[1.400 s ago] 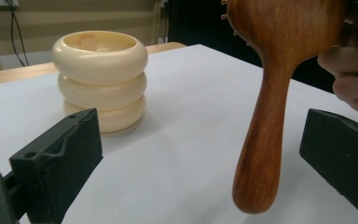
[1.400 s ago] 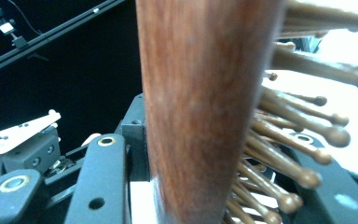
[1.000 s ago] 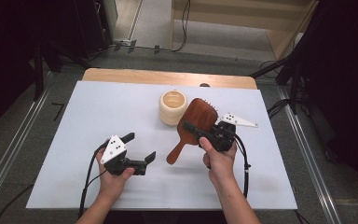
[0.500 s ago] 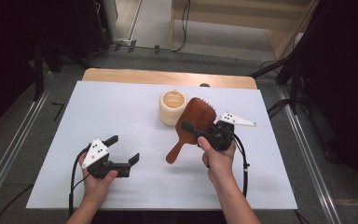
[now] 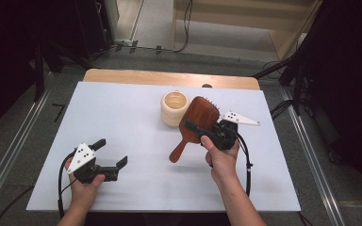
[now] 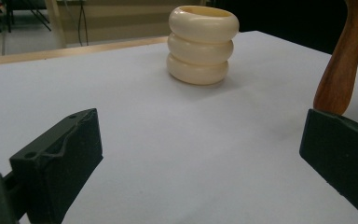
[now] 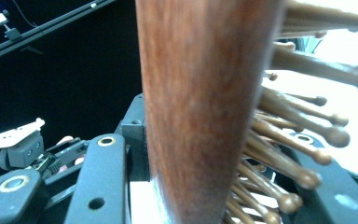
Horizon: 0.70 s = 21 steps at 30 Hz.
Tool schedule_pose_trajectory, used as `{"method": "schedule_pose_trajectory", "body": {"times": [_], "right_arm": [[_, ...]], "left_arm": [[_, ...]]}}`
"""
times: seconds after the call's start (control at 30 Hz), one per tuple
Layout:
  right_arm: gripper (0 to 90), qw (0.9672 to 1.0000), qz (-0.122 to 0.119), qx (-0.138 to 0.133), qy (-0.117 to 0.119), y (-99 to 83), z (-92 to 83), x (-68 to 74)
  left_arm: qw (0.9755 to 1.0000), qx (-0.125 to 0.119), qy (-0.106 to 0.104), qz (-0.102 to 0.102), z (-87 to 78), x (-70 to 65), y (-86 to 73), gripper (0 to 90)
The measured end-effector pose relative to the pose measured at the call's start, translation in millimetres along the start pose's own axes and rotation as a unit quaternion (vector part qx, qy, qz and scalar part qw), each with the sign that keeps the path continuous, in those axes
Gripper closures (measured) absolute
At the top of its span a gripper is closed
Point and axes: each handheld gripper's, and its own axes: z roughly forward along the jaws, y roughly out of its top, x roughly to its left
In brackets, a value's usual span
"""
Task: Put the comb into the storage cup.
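This looks like a recording lab or studio rather than a home. The table (image 5: 122, 117) is covered by a plain white sheet, with a strip of bare wood showing at its far edge, and it stands on grey carpet. Metal rails (image 5: 9, 155) run along the floor on both sides of it. Black stands and dark equipment (image 5: 70, 28) crowd the edges of the room, and loose cables (image 5: 186, 23) trail across the floor behind the table. Pale wooden furniture (image 5: 245, 19) stands at the back. The surroundings are dark, with light falling mainly on the table.
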Motion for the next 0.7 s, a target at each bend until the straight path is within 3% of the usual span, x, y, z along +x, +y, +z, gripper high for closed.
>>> {"method": "schedule_pose_trajectory", "body": {"times": [0.7], "right_arm": [[51.4, 0.9996, -0.025, -0.006, -0.01, 18.1, 1.6, -4.2]], "left_arm": [[0.9993, -0.004, 0.035, -0.008, -22.3, 23.6, -5.3, 0.0]]}}
